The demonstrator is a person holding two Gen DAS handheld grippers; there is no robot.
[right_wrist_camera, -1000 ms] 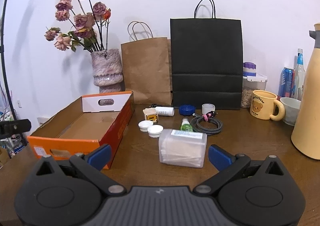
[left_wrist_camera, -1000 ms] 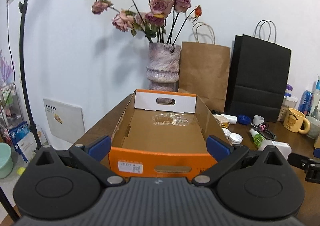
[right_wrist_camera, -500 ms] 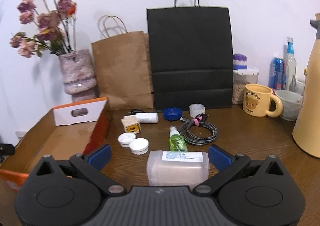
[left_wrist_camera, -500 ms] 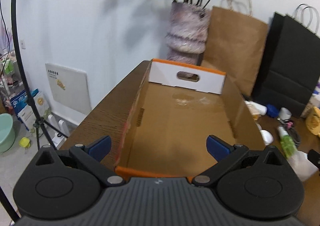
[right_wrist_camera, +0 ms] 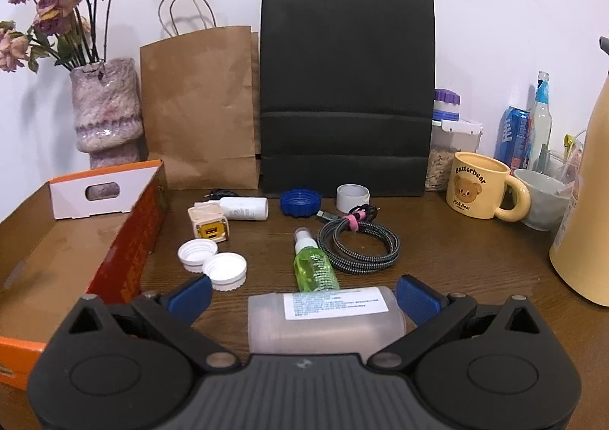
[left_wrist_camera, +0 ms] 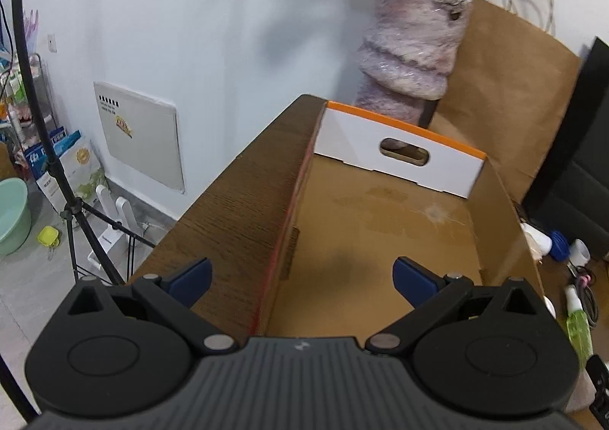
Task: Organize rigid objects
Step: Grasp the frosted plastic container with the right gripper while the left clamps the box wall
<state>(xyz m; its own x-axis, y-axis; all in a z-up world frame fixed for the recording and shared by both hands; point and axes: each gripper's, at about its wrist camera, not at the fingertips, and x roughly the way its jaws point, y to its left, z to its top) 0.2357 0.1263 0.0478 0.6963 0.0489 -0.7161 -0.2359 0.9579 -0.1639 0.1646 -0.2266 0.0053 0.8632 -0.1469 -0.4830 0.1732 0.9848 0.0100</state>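
The right gripper [right_wrist_camera: 303,294] hung low over the table [right_wrist_camera: 456,258], its blue fingers [right_wrist_camera: 190,293] spread wide on either side of a translucent plastic container [right_wrist_camera: 323,319] lying on its side with a white label up; the fingers were released and whether either pad touched the container could not be told. Just beyond it lay a green spray bottle [right_wrist_camera: 315,266], with a coiled braided cable [right_wrist_camera: 361,243] just to its right and two white caps [right_wrist_camera: 213,258] to its left, touching each other. Farther back sat a small cream box [right_wrist_camera: 209,220], a white bottle [right_wrist_camera: 245,208] on its side, a blue lid [right_wrist_camera: 300,201] and a roll of white tape [right_wrist_camera: 353,197]. A black paper bag [right_wrist_camera: 346,95] and a brown paper bag [right_wrist_camera: 198,106] stood against the wall, and a yellow mug [right_wrist_camera: 479,190] stood to the right.

The left gripper [left_wrist_camera: 302,277] was likewise wide open and held nothing, straddling the left wall of the cardboard box [left_wrist_camera: 380,258], one finger over bare table and the other over the box's floor. Beyond the box's white end panel stood a vase [left_wrist_camera: 411,49].
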